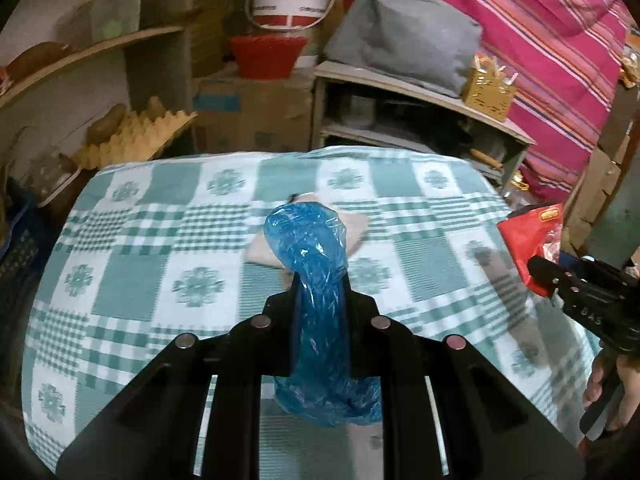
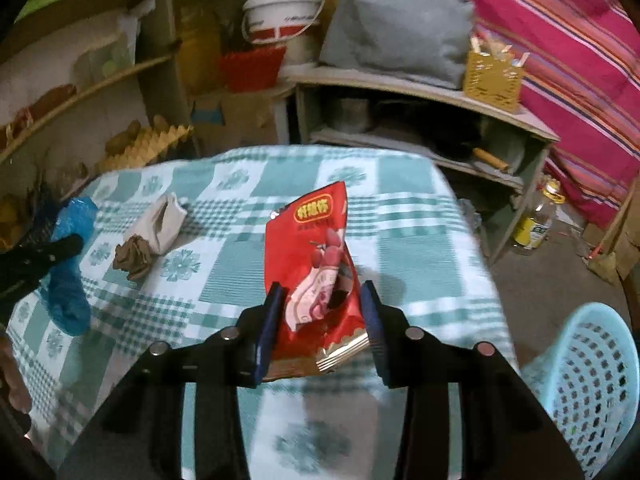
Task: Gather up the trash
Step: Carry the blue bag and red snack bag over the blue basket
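My left gripper (image 1: 322,280) is shut on a crumpled blue plastic bag (image 1: 316,248) and holds it above the checked tablecloth (image 1: 132,280); the bag also shows in the right wrist view (image 2: 68,268). My right gripper (image 2: 322,292) is shut on a red snack packet (image 2: 320,256), held above the table; the packet also shows in the left wrist view (image 1: 528,240). On the cloth lie a beige crumpled wrapper (image 2: 160,220) and a brown paper wad (image 2: 132,258).
A light blue plastic basket (image 2: 588,380) stands on the floor right of the table. Shelves with an egg tray (image 1: 132,136), a white bucket (image 1: 290,0), a grey bag (image 1: 400,32) and a yellow box (image 1: 488,88) stand behind. A bottle (image 2: 538,220) stands on the floor.
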{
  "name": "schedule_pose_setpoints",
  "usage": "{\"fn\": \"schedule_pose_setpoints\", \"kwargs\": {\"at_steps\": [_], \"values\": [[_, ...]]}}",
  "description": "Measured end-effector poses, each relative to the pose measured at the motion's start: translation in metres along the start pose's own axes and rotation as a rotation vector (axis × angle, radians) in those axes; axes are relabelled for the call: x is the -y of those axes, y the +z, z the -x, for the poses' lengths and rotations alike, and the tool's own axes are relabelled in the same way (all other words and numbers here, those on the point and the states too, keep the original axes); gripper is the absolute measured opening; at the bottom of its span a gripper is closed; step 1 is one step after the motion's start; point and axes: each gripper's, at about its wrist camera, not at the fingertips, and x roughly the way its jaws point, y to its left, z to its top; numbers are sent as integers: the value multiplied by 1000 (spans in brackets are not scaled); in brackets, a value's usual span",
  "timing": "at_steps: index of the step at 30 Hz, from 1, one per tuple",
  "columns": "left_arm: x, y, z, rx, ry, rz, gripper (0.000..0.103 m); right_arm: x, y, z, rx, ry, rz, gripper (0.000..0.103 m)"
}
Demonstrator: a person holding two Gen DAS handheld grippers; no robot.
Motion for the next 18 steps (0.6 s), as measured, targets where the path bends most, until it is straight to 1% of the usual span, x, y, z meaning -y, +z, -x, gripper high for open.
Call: {"fn": "schedule_pose_setpoints", "kwargs": {"at_steps": [6,10,15,18], "values": [[49,1,4,24,-37,-55,14,47,-5,40,55,-55,-52,40],[87,0,5,35,-76,-87,14,85,-14,66,81,-105,-89,40],[144,-2,9,48,-146,-134,14,132,-31,94,97,-163,-141,40],[186,-4,11,56,-183,-174,14,167,-43,109,103,-199,-187,40]]}}
